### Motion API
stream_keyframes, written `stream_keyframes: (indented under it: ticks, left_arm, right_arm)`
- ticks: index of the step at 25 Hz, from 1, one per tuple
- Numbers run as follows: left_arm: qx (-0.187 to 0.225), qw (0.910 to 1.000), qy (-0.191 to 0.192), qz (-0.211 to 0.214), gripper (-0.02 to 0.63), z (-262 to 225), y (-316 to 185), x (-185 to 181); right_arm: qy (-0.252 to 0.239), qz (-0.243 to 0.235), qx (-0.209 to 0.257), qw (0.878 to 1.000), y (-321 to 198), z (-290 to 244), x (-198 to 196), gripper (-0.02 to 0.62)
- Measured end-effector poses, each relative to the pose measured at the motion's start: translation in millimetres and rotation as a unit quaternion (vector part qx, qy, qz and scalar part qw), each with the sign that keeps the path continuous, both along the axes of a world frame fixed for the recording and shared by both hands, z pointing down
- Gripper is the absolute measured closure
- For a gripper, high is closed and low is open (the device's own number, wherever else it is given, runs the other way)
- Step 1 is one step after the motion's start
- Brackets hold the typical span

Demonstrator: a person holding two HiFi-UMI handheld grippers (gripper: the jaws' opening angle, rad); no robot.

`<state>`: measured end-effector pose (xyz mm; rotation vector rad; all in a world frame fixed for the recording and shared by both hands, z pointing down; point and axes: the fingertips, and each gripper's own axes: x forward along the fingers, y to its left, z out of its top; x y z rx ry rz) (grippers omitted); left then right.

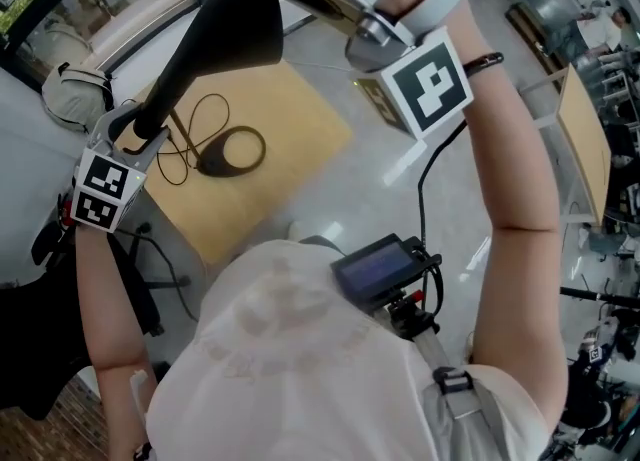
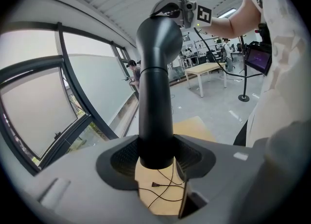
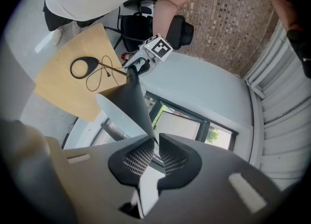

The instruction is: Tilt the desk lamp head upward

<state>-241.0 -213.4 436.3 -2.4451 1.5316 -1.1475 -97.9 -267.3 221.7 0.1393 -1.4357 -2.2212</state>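
Right gripper (image 3: 155,140) pinched the lamp head (image 3: 127,104) rim above the table (image 1: 300,119); my left gripper (image 2: 156,156) clamped the lamp neck (image 2: 155,87). Tilting seemed under way; next I should raise the rim while keeping the neck steady.

Desk lamp (image 1: 215,44): matte black, held in the air above the wooden desk (image 1: 300,124). Conical head (image 3: 124,104), pale inside, flares from a curved elbow on top of a round tubular stem (image 2: 155,101). Stem's lower part sits gripped between the left claw (image 2: 155,159) pads. Head's thin rim is pinched in the right claw (image 3: 154,145).
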Motion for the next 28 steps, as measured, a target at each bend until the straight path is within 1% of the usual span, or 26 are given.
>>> stream_keyframes:
  ticks: [4,10,20,24,28]
  left_arm:
    - [0.003,0.9999,0.013,0.002,0.387,1.3,-1.1,1.0]
    - [0.009,0.9994,0.032,-0.001,0.387,-2.8,-2.5,0.8]
    - [0.021,0.9984,0.051,-0.006,0.387,-1.9,-5.9,-1.9]
    - [0.02,0.9983,0.054,-0.003,0.387,5.3,3.5,-5.2]
    - [0.031,0.998,0.055,0.008,0.383,4.6,4.7,-2.2]
  right_arm:
    - [0.02,0.005,0.014,1.0,0.6,-3.6,-3.5,0.552]
    - [0.026,0.0,0.026,0.999,6.2,-18.1,-14.3,0.552]
    - [0.031,0.006,0.039,0.999,9.1,-25.5,-26.1,0.549]
    - [0.028,0.01,0.034,0.999,17.1,-18.5,-30.8,0.549]
    - [0.019,0.015,0.018,1.0,15.6,-16.8,-26.1,0.544]
